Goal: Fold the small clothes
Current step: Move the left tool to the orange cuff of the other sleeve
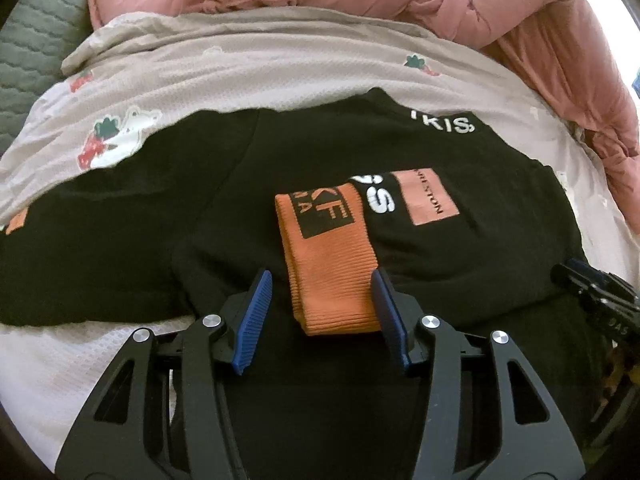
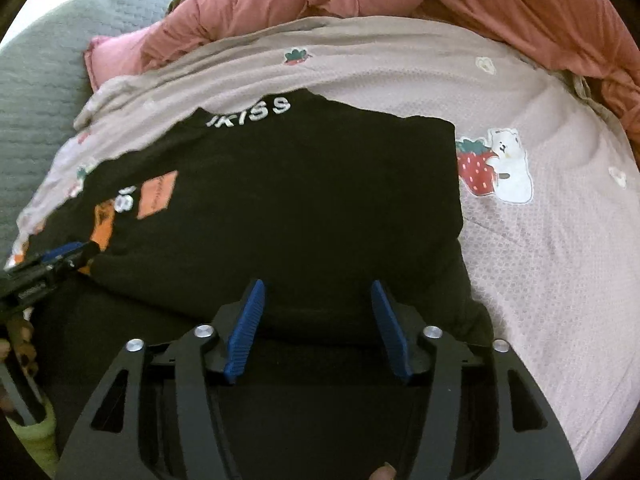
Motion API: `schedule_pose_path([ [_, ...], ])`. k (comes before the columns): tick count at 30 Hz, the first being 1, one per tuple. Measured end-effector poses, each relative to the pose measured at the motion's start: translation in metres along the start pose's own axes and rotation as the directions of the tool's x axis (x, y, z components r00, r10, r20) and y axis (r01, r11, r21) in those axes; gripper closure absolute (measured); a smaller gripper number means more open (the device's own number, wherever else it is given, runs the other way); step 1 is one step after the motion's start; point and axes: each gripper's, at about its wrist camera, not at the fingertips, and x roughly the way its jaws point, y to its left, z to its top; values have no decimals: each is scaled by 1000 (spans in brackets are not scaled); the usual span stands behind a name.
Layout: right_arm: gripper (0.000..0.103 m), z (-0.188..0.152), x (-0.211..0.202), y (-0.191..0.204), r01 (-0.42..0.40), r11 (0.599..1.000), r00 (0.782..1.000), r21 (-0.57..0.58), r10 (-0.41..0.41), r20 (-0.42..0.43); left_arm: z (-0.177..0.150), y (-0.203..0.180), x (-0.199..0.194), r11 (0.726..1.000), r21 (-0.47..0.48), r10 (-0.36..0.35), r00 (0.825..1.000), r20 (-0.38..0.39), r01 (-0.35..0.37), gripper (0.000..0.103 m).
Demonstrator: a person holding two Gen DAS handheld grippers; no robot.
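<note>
Left tongs [image 1: 322,280] part-open astride orange cuff [image 1: 326,272], unclamped; right tongs [image 2: 318,292] gaping, empty, over black sweatshirt [image 2: 280,184] on bed [image 2: 540,260]; soft, limp, light; pinch near hem corners.

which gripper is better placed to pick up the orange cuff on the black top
Left. The left gripper has its open jaws on either side of the orange cuff; the right gripper sits over plain black fabric.
</note>
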Motion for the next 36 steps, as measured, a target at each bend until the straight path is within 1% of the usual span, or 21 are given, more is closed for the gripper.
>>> schedule_pose_path([
  [1,44,-1,-4,0,-4,1000,1000,6,4,8,0,0,-3,1000,5,1,1000,6,-1,60],
  [2,36,-2,-10,0,-8,1000,1000,9,7,21,-1,-1,-7,1000,9,-3,1000,15,3,59],
  [3,33,-3,-13,0,-10,1000,1000,12,10,29,-1,0,-11,1000,13,-9,1000,24,9,55],
  [4,32,-3,-16,1,-15,1000,999,16,15,36,-1,0,-16,1000,16,-16,999,37,16,46],
  [5,32,-2,-19,2,-24,1000,999,20,23,43,-1,1,-20,1000,16,-19,999,48,19,40],
  [6,29,-2,-23,4,-35,999,998,24,34,48,0,1,-24,1000,18,-19,998,60,18,39],
  [7,20,0,-25,5,-36,999,998,25,35,52,-1,2,-29,1000,21,-15,997,76,14,39],
  [8,16,0,-28,7,-36,999,998,25,34,61,-1,2,-33,1000,23,-13,996,86,11,34],
  [9,16,0,-32,10,-38,999,996,21,37,76,-2,4,-38,1000,22,-10,995,101,8,30],
  [10,15,1,-35,14,-41,999,996,13,40,86,-3,6,-42,1000,21,-8,994,111,6,28],
  [11,10,1,-40,18,-42,999,994,-1,42,97,-4,8,-45,1000,16,-11,993,116,9,28],
  [12,9,2,-43,22,-37,999,994,-9,38,105,-4,9,-47,1000,11,-13,993,120,11,27],
  [14,9,2,-47,26,-31,999,992,-20,33,120,-6,13,-56,1000,3,-7,990,142,6,18],
  [16,8,3,-52,32,-32,999,991,-34,36,128,-8,16,-61,1000,5,9,988,155,-10,18],
  [18,7,2,-56,38,-32,998,989,-52,39,143,-9,19,-64,1000,0,10,987,159,-11,17],
  [20,7,2,-59,45,-31,997,987,-65,41,153,-10,26,-69,1000,-24,22,985,172,-18,10],
  [23,5,4,-66,61,-39,995,985,-96,55,161,-10,37,-76,998,-57,44,981,191,-34,10],
  [27,5,4,-73,83,-66,987,980,-144,92,177,-13,58,-84,993,-97,83,975,206,-64,10],
  [30,5,6,-75,98,-72,982,978,-173,104,182,-11,76,-88,986,-145,108,971,215,-78,10],
  [33,5,8,-79,112,-54,979,976,-199,94,196,-12,94,-93,978,-189,131,967,218,-90,10],
  [36,5,10,-84,121,-68,976,973,-208,111,202,-14,109,-98,968,-225,160,961,224,-108,10],
])
